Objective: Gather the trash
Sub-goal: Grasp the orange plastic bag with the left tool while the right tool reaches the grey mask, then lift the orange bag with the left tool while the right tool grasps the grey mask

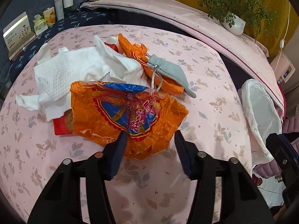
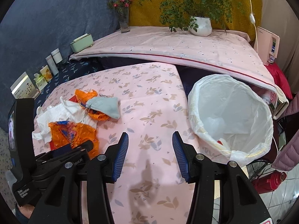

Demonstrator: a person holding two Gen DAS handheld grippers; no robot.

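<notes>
A pile of trash lies on the pink floral table (image 1: 214, 97): a crumpled orange wrapper (image 1: 130, 115) at the front, white paper towels (image 1: 71, 78), a second orange wrapper (image 1: 134, 50), a grey pouch (image 1: 168, 71) and a red packet (image 1: 59, 127). My left gripper (image 1: 150, 138) is open, its jaws straddling the near edge of the front orange wrapper. My right gripper (image 2: 150, 140) is open and empty over bare table, between the pile (image 2: 74, 119) and a bin lined with a white bag (image 2: 231, 115). The bin also shows in the left wrist view (image 1: 259, 115).
A potted plant (image 2: 200, 26) and a flower vase (image 2: 124, 22) stand on the raised pink surface behind. Small boxes and jars (image 2: 48, 69) line the dark cloth at the left. A red flask (image 2: 269, 182) and a fan stand on the floor at the right.
</notes>
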